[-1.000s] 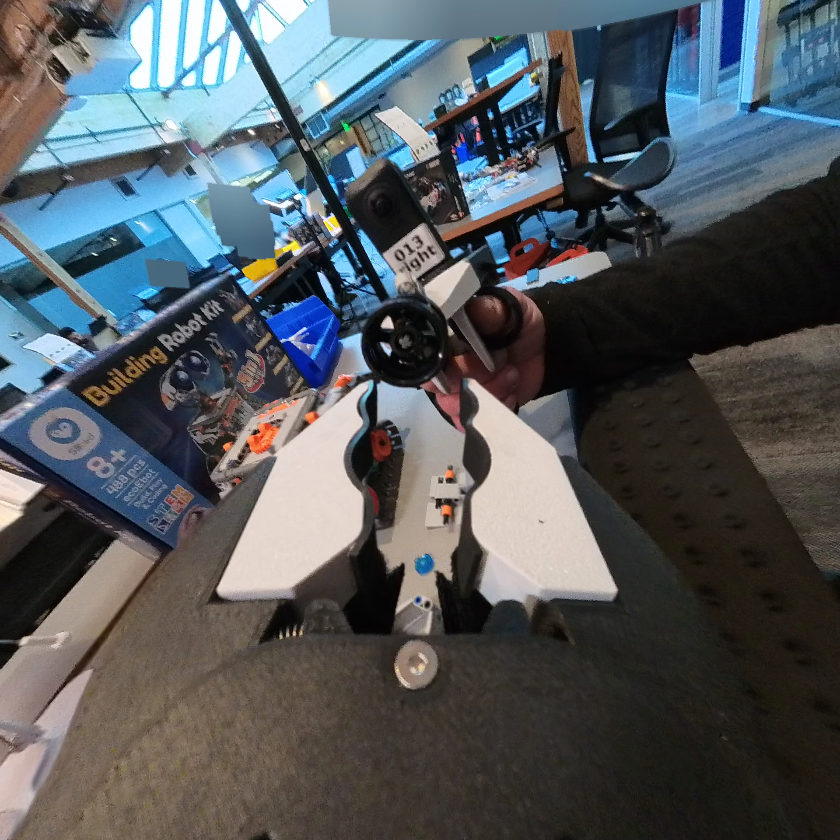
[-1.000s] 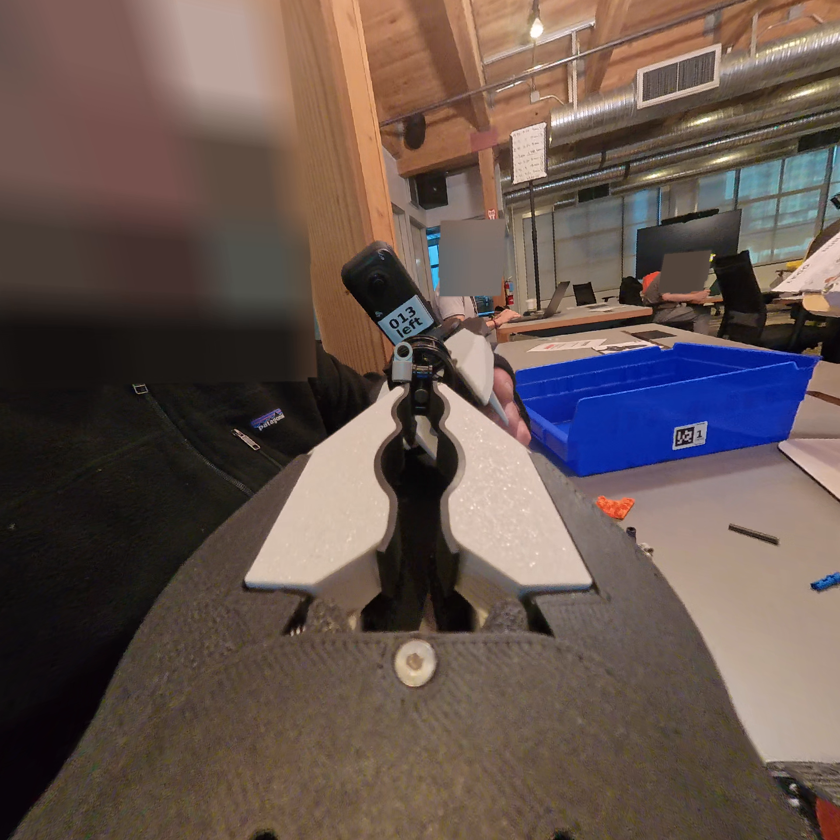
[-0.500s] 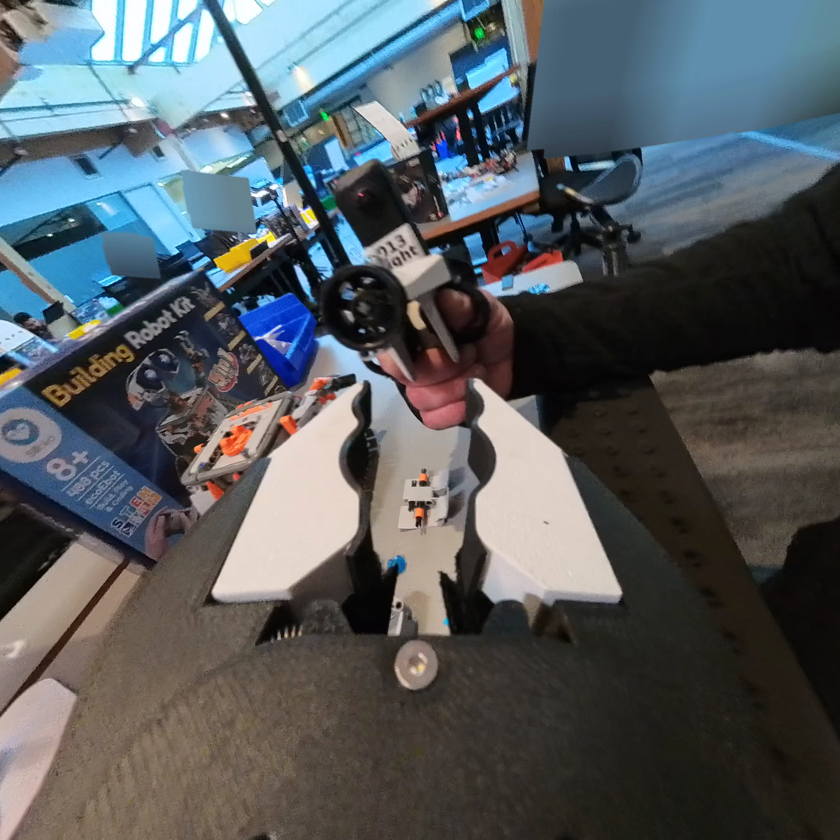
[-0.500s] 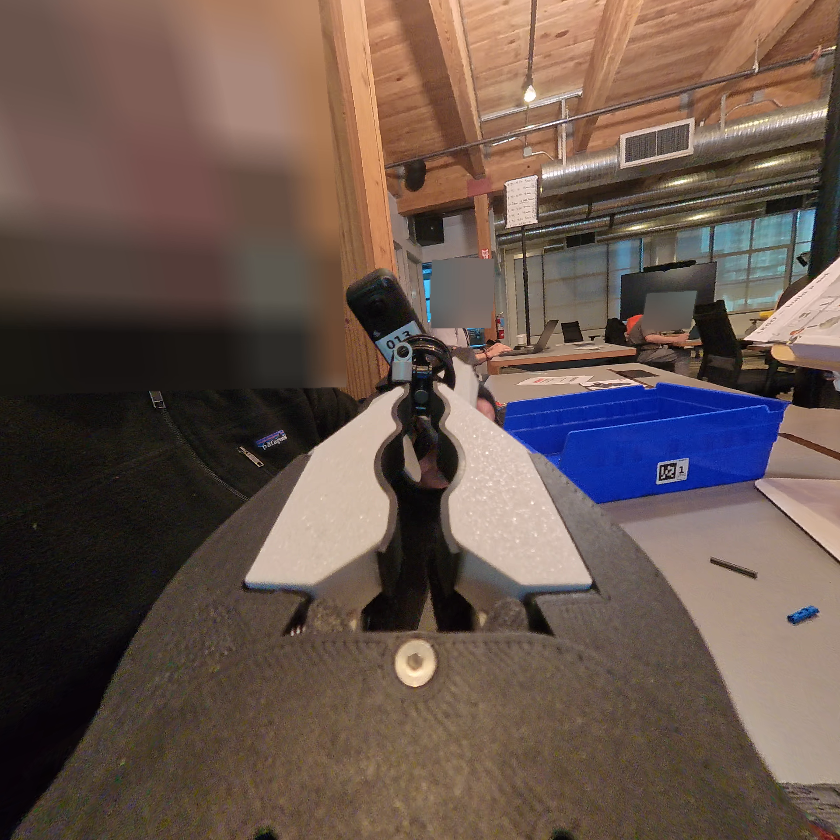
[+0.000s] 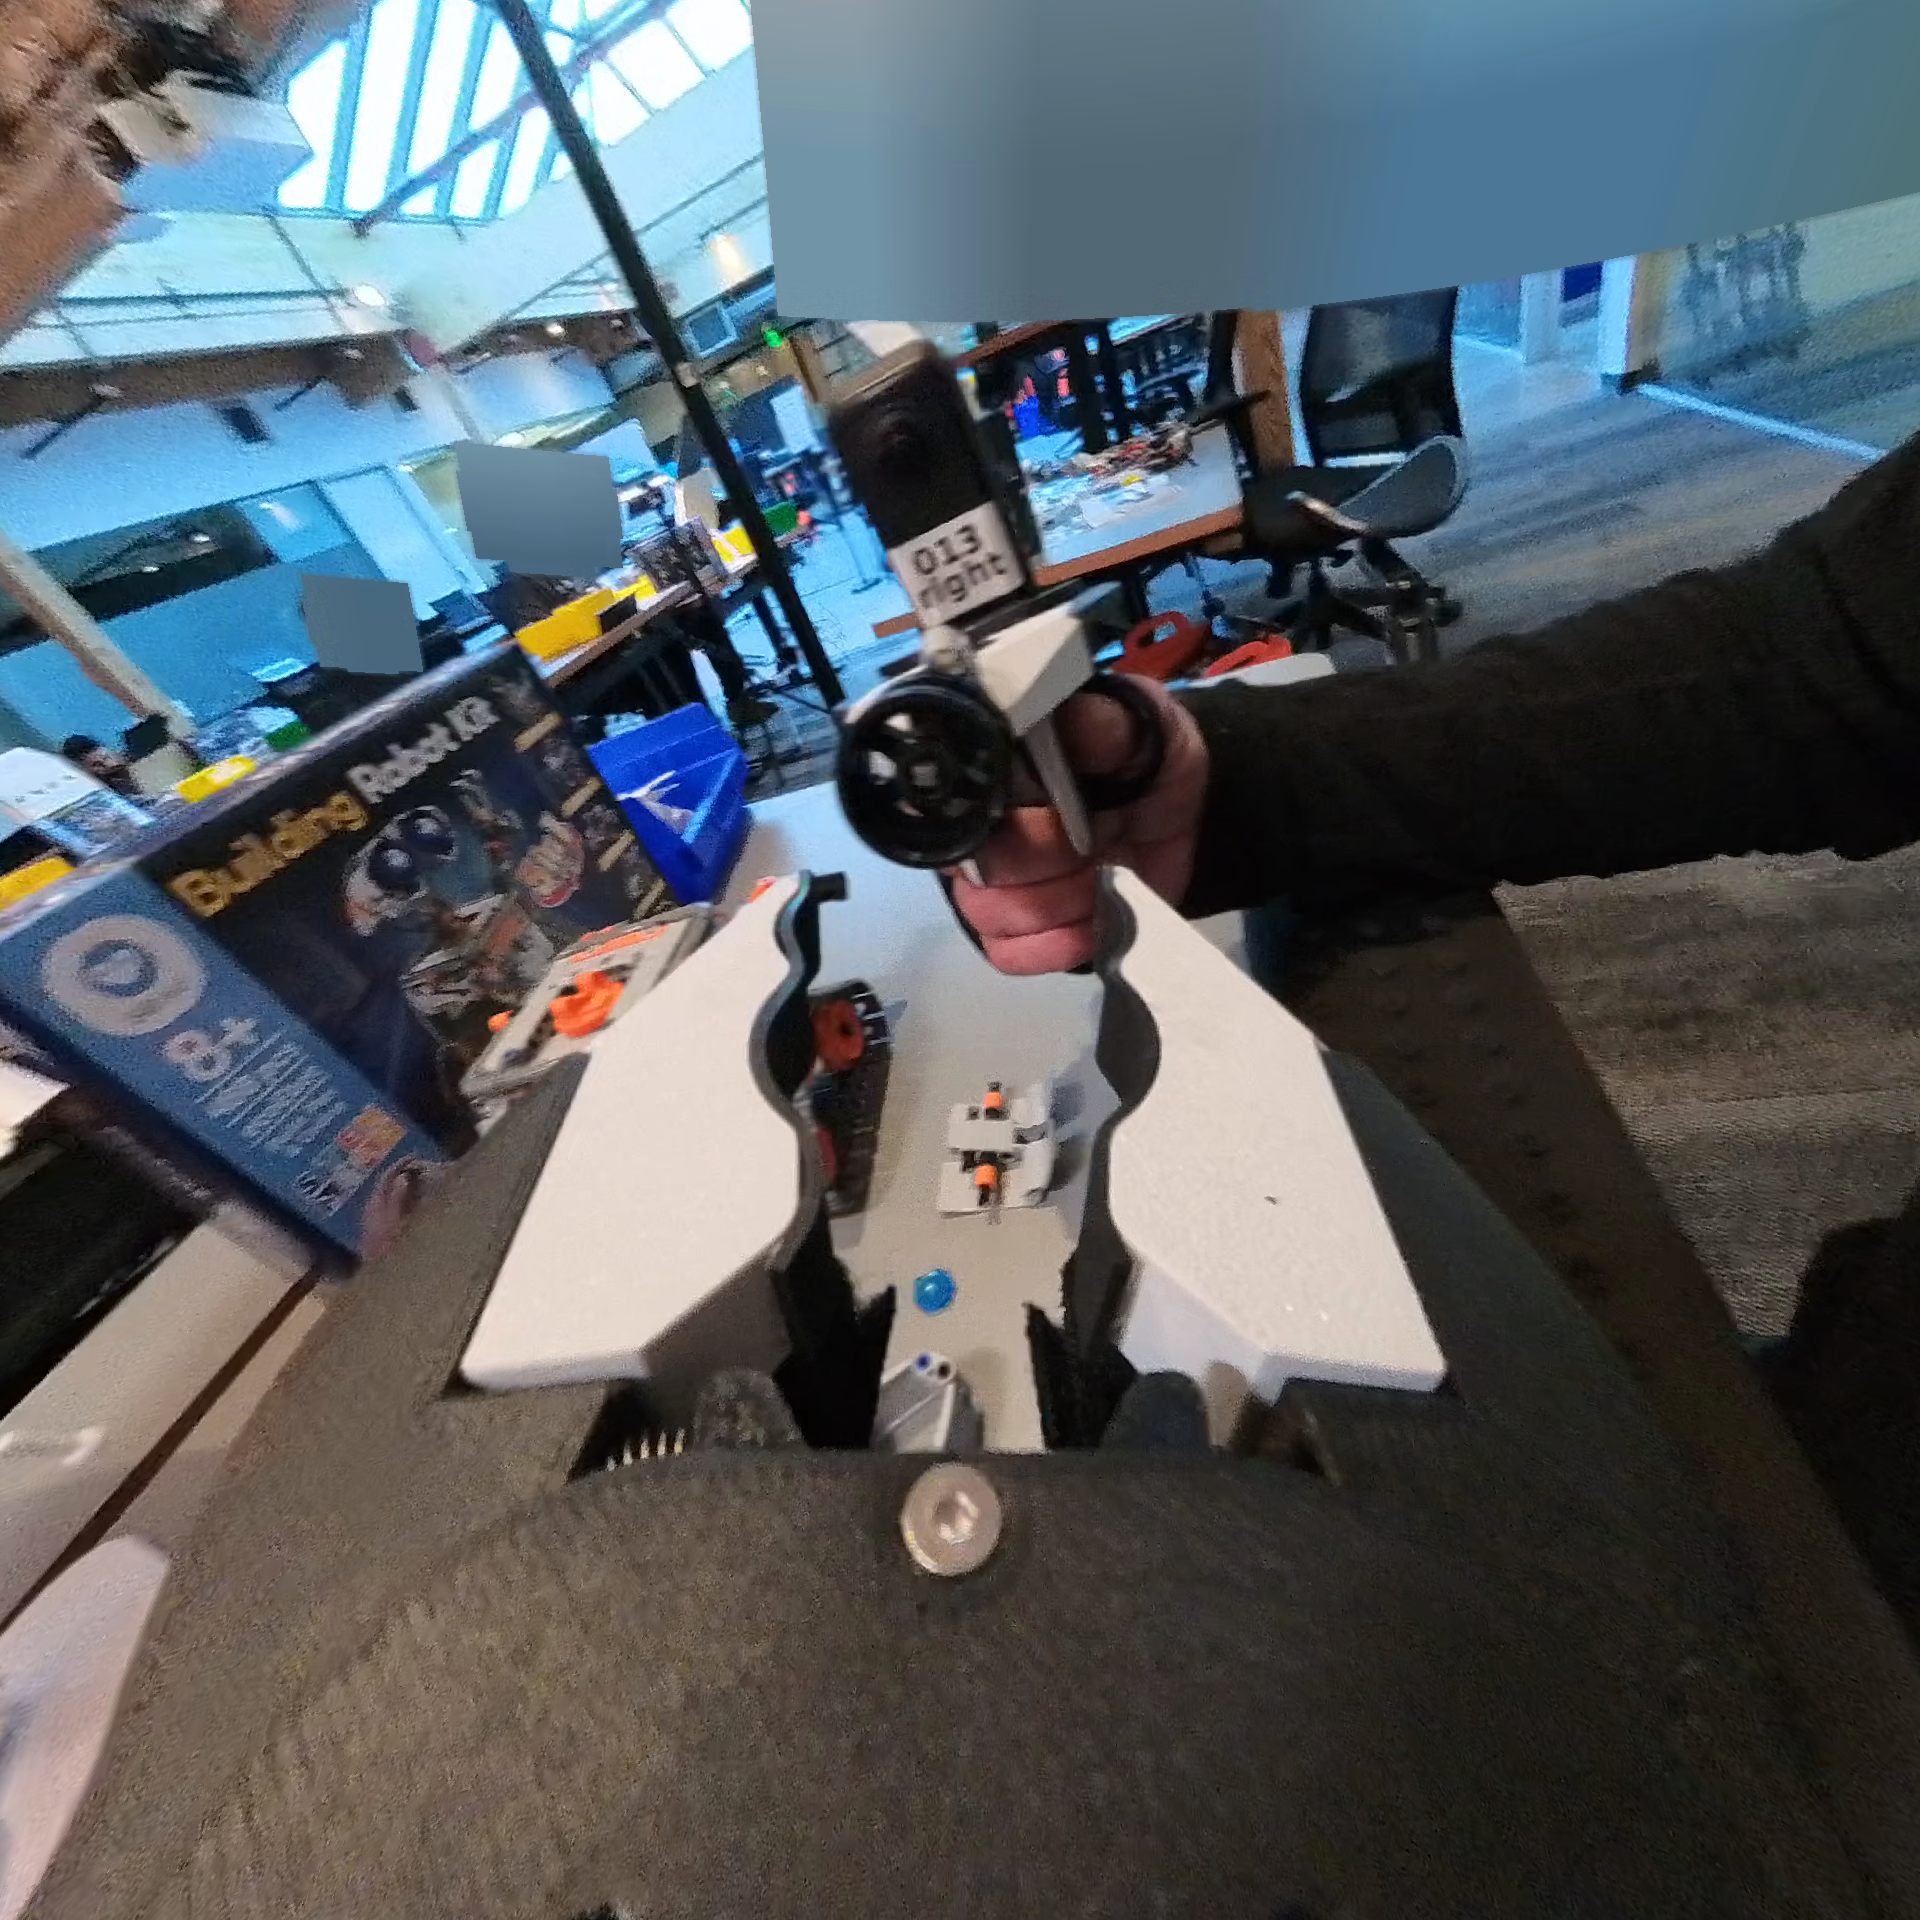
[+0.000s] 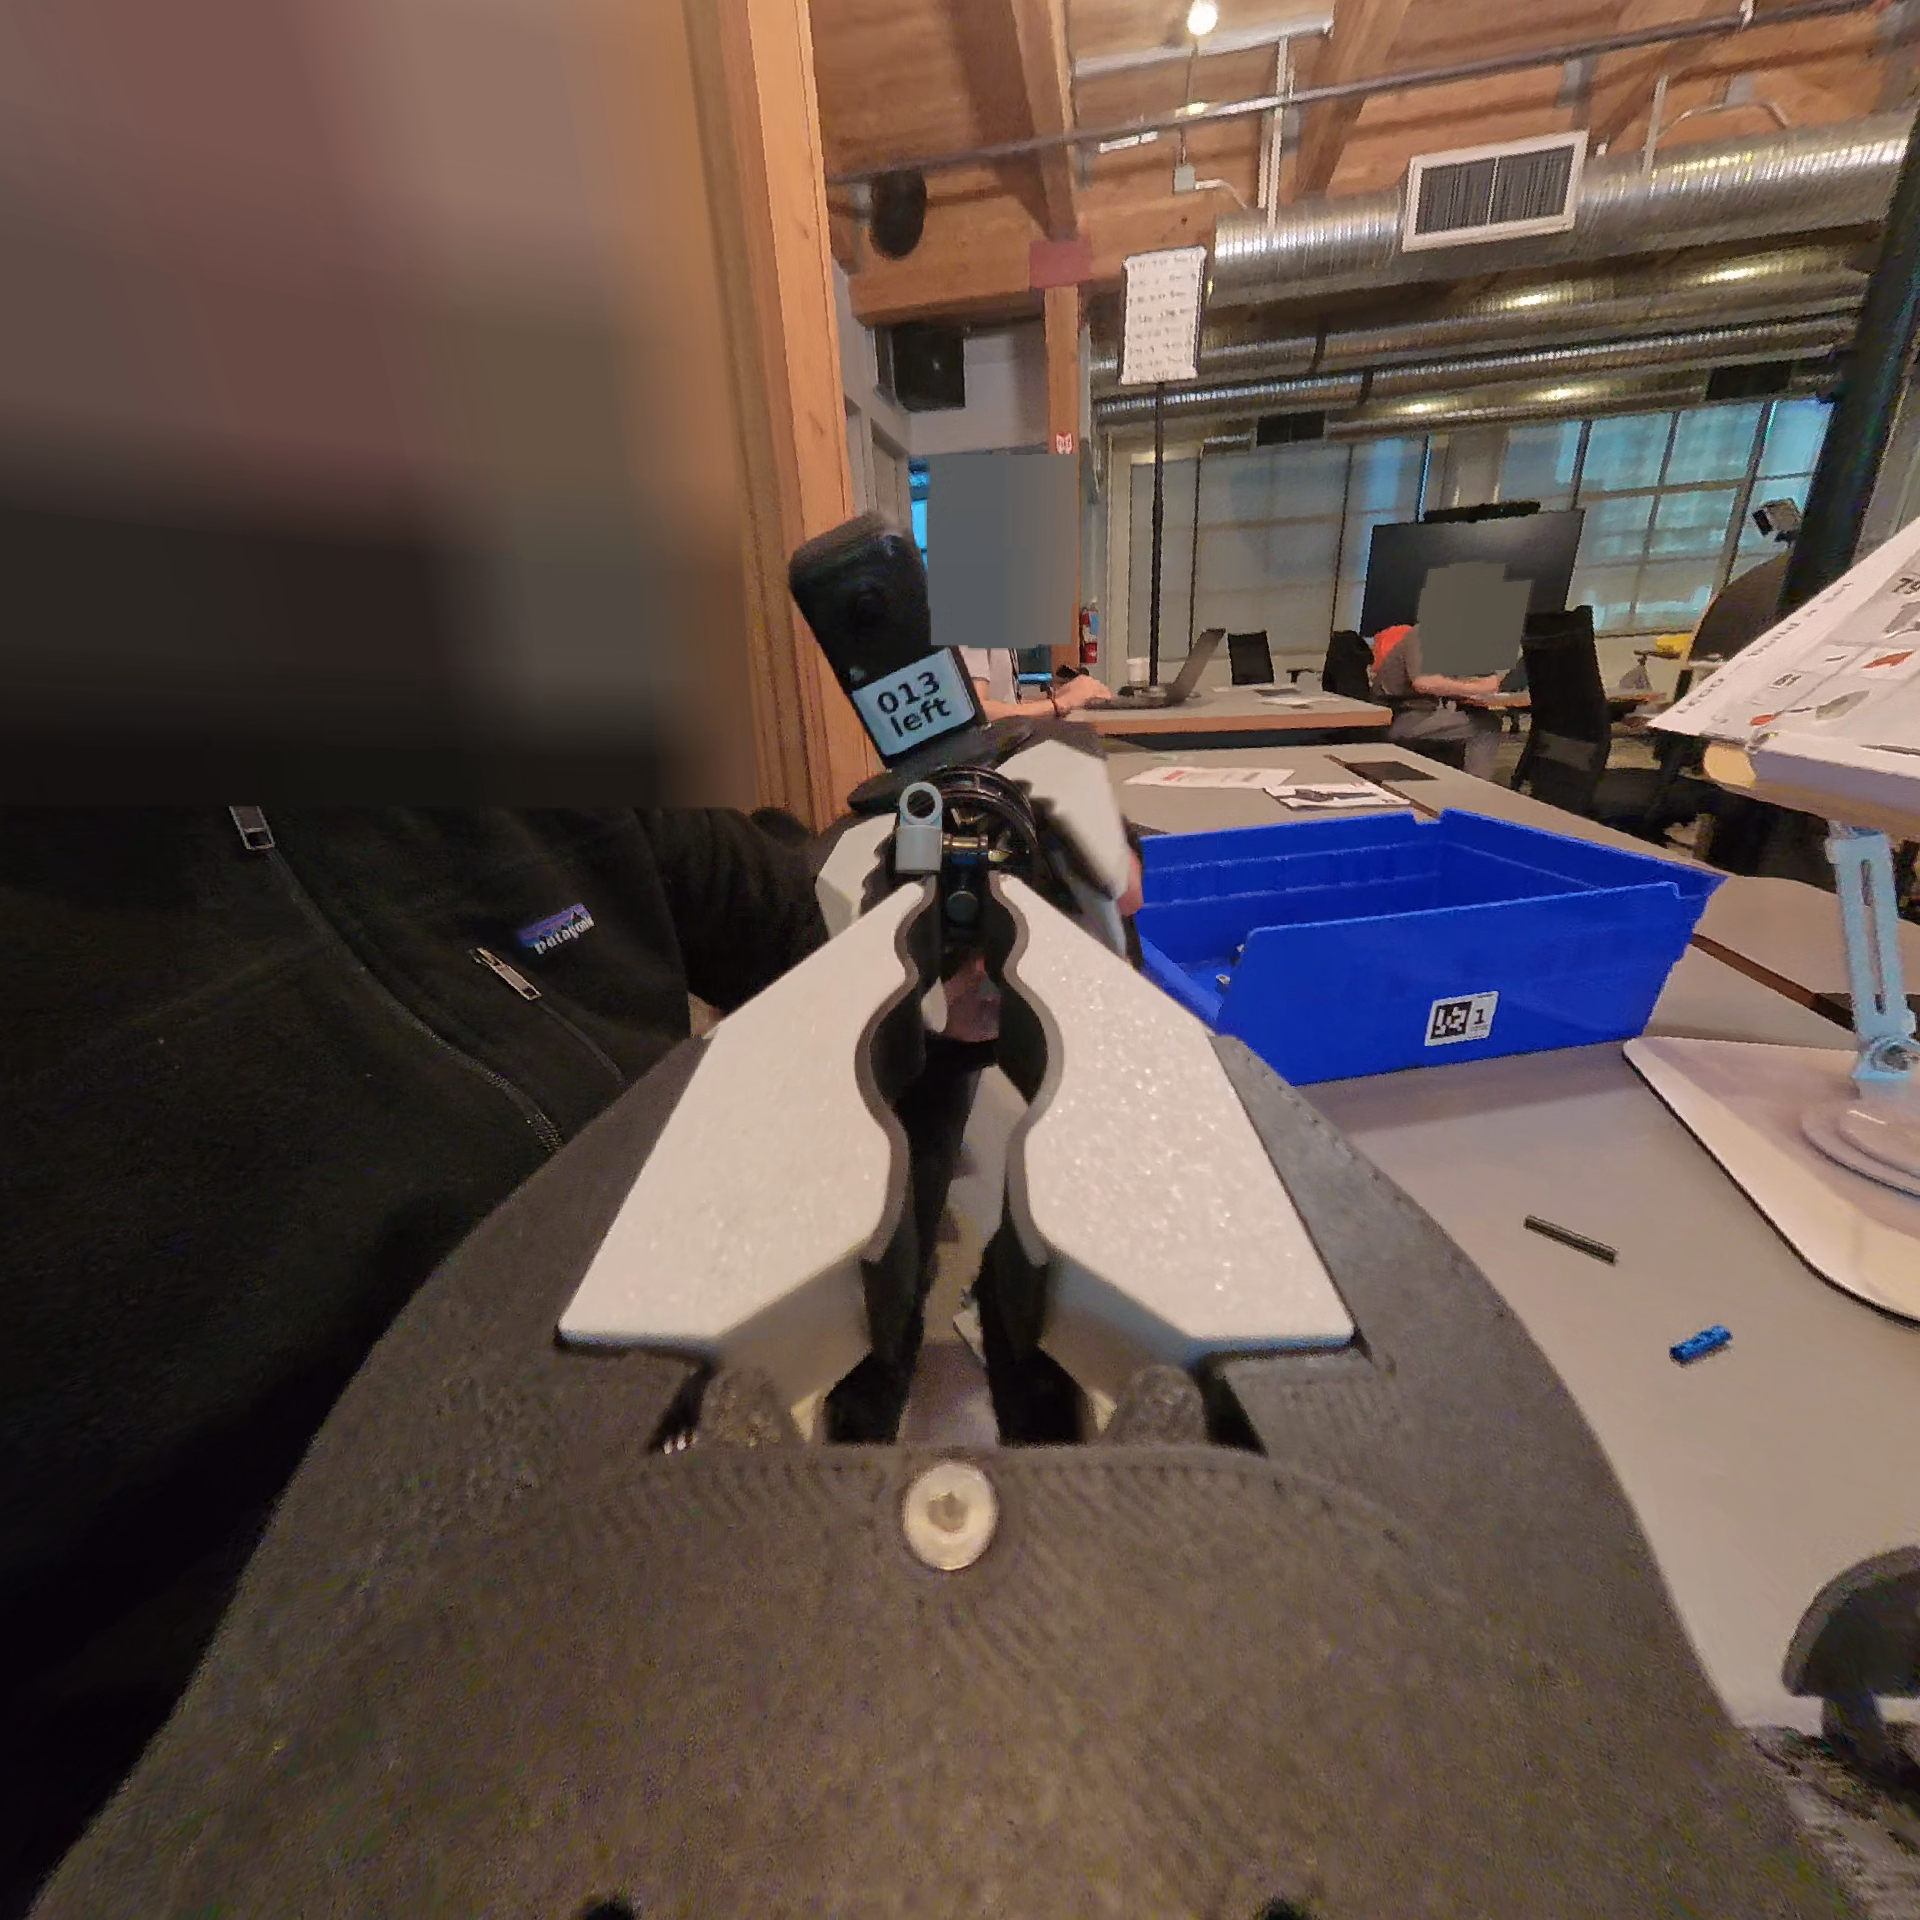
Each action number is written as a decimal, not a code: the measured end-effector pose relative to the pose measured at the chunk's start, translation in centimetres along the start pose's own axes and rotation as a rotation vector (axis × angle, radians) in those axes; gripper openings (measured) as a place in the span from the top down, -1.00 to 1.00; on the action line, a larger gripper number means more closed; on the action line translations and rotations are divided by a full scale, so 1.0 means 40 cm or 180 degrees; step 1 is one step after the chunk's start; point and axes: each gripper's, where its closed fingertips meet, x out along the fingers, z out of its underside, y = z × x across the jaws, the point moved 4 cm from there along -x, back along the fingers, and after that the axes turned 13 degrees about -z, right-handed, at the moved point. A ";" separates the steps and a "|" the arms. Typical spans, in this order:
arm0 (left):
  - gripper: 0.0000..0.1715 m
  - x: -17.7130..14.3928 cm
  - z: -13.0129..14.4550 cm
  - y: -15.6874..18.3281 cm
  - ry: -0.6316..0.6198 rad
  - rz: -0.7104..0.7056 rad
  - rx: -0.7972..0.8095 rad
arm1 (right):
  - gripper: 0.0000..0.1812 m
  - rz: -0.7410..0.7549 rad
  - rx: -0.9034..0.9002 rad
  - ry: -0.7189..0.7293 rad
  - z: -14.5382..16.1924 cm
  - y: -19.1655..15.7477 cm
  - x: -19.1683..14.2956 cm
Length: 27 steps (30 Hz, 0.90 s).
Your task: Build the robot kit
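Left wrist view: your left gripper (image 5: pixel 956 914) has its fingers spread wide and grasps nothing; it hangs above the grey bench (image 5: pixel 977 1039). Taking the black wheel (image 5: pixel 923 777) as landmark: your right gripper (image 5: pixel 1013 727) clenches it just beyond the left fingertips, with your hand (image 5: pixel 1081 831) behind. Below the wheel, on the bench between the open fingers, lie a small grey-and-orange assembly (image 5: pixel 992 1148), a black tracked piece with an orange hub (image 5: pixel 847 1081) and a blue stud (image 5: pixel 933 1291). Left of the wheel stand a robot kit box (image 5: pixel 312 935) and a blue bin (image 5: pixel 675 779).

Right wrist view: only here do you see the wheel (image 6: pixel 971 831) edge-on, pinched between the nearly closed fingers (image 6: pixel 790 1122). Right of it appear the blue bin (image 6: pixel 1403 956), a black rod (image 6: pixel 1569 1238), a small blue piece (image 6: pixel 1701 1343) and a booklet stand (image 6: pixel 1860 987).
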 end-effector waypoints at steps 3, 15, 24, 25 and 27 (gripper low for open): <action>0.36 -0.018 -0.008 -0.020 0.0062 -0.0034 -0.0018 | 0.95 -0.0016 0.0017 -0.0114 0.001 0.012 0.028; 0.62 -0.066 -0.001 -0.093 0.0198 0.0000 -0.0114 | 0.95 -0.0249 0.0126 -0.0558 0.026 0.117 0.154; 0.62 -0.092 0.044 -0.161 0.0190 -0.0206 -0.0310 | 0.94 -0.0220 0.0182 -0.0606 0.050 0.201 0.176; 0.62 -0.092 0.049 -0.164 0.0158 -0.0212 -0.0272 | 0.94 -0.0180 0.0169 -0.0632 0.055 0.205 0.174; 0.62 -0.091 0.056 -0.166 0.0101 -0.0217 -0.0194 | 0.91 -0.0076 0.0104 -0.0685 0.061 0.212 0.168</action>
